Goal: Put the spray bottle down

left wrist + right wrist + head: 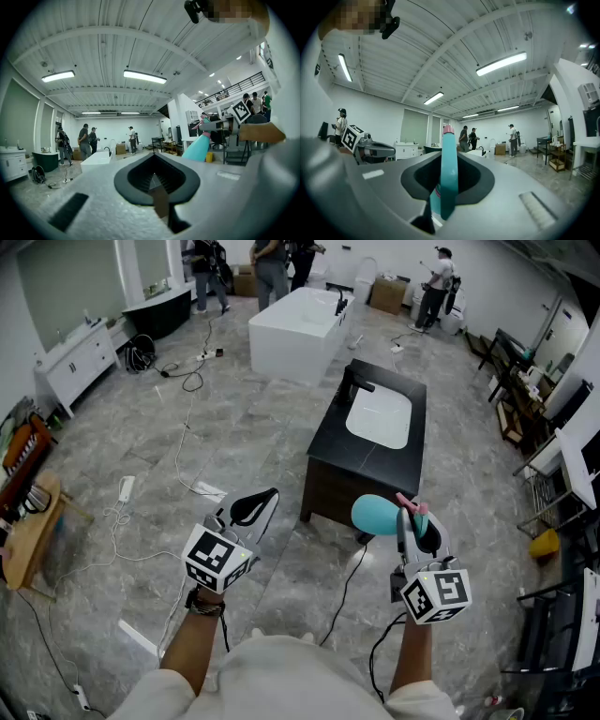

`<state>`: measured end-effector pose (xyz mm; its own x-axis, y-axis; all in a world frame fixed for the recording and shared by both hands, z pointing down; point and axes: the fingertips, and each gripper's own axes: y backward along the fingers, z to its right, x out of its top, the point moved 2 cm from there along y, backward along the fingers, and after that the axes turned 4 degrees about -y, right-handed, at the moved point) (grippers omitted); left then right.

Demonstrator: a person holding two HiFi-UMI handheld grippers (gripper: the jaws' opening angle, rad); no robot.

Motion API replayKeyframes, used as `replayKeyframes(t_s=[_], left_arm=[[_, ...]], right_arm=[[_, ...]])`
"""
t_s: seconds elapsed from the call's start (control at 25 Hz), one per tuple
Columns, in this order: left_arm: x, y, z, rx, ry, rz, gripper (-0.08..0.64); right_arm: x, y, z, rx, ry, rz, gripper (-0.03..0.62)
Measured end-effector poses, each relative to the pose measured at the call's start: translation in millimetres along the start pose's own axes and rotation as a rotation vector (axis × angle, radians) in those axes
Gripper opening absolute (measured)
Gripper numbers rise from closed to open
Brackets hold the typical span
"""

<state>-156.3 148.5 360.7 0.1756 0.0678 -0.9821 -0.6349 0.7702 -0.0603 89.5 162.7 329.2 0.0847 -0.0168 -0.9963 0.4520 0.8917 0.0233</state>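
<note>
The teal spray bottle (378,515) is in the air, clamped between the jaws of the right gripper (419,521); its body sticks out to their left. The left gripper (267,498), well apart on that side, has its jaws together and holds nothing. A black vanity (330,442) stands ahead of both.

The room is bright and evenly lit by long ceiling tube lights (144,76) that burn out to pure white glare in both gripper views, and the pale floor (234,446) shows only soft, faint shadows with a slight sheen. All views bow strongly at the edges. The gripper views are ringed in black, and whatever sits closest to the lens is soft — the far room stays sharp.
</note>
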Motion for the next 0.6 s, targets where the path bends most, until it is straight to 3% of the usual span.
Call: replayKeyframes(t_s=[0.6], left_arm=[[3.1,-19.9,41.8,0.011,0.006,-0.004,0.002]], right_arm=[[0.3,22.6,33.2,0.04,-0.033,0.053,0.067]])
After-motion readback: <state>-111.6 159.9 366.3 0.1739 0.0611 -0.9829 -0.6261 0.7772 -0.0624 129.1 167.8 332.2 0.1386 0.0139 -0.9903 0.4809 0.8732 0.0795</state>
